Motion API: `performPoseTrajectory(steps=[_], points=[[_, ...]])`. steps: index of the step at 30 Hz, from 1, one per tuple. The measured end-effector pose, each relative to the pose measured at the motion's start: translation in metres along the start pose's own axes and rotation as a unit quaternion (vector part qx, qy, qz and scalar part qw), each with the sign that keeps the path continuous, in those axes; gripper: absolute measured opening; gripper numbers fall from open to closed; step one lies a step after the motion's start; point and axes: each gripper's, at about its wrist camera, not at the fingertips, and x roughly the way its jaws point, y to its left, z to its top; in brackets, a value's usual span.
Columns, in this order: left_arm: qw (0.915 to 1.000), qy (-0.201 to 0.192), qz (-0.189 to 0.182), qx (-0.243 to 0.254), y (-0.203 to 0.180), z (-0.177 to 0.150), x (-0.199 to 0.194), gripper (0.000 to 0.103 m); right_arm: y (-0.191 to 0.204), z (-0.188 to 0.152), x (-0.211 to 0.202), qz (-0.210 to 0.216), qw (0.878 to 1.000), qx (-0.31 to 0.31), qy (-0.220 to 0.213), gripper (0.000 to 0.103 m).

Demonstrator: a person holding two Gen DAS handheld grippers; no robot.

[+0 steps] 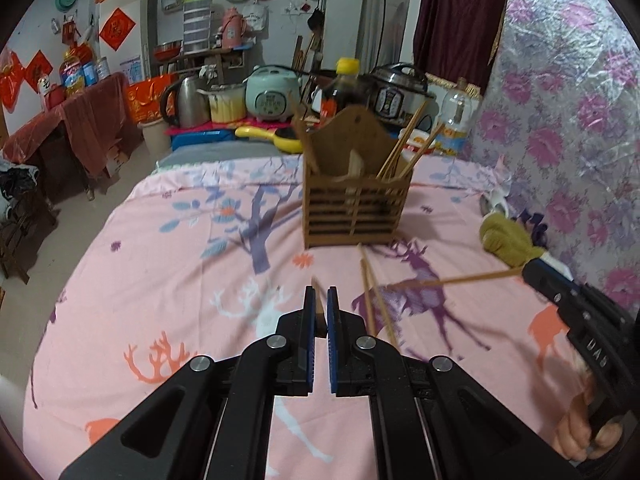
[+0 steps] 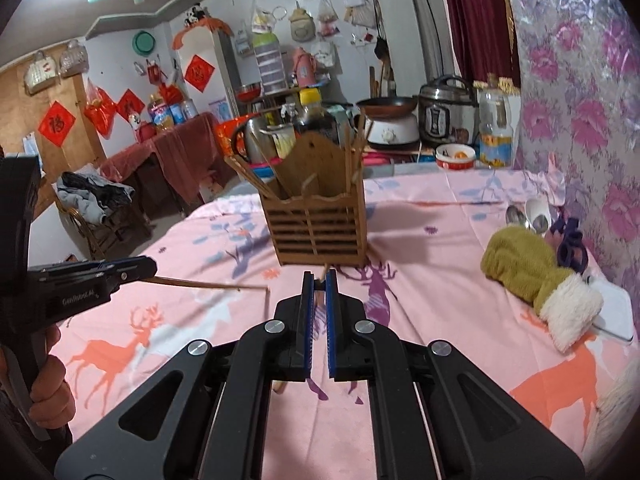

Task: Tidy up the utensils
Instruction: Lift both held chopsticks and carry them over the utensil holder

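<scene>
Both tongs clamp thin, straight wooden chopsticks (image 1: 319,312).

The pink deer-print cloth on the desk (image 1: 160,264) lies bare to the left of the slatted brown wooden utensil holder (image 1: 354,208). In front of the holder, loose wooden chopsticks (image 1: 376,304) cross the way. To its right, an olive fleece mitten (image 2: 528,268) blocks the wall side.

Pink deer-print cloth (image 2: 460,288) covers the table. An olive mitten with white fleece cuff (image 2: 532,276) lies near the floral-covered wall (image 2: 580,92). Behind: soy sauce bottle (image 1: 346,88), pressure cooker (image 1: 396,90), pale green rice cooker (image 1: 272,94), steel kettle (image 1: 188,102).
</scene>
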Motion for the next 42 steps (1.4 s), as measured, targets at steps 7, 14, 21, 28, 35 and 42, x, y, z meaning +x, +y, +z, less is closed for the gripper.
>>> performPoseTrajectory(steps=[7, 14, 21, 28, 35, 42], points=[[0.9996, -0.013, -0.016, 0.02, -0.017, 0.025, -0.025, 0.006, 0.007, 0.018, -0.016, 0.004, 1.0, -0.004, -0.019, 0.006], [0.9997, -0.009, 0.002, 0.022, -0.017, 0.026, -0.015, 0.006, 0.006, 0.02, -0.013, 0.001, 1.0, 0.001, -0.012, 0.006], [0.9998, -0.004, 0.006, 0.016, -0.009, 0.033, -0.01, 0.006, 0.007, 0.02, -0.009, 0.003, 1.0, 0.001, -0.007, 0.006], [0.9998, 0.001, 0.009, 0.02, -0.008, 0.041, 0.001, 0.006, 0.004, 0.021, 0.0, 0.005, 1.0, 0.005, -0.003, 0.006], [0.9994, -0.009, 0.004, 0.033, -0.023, 0.085, 0.002, 0.006, 0.006, 0.056, 0.008, 0.004, 1.0, -0.001, -0.014, 0.006], [0.9978, -0.049, 0.015, 0.041, -0.04, 0.148, -0.001, 0.006, 0.013, 0.117, 0.017, -0.012, 0.998, -0.005, -0.066, 0.006]])
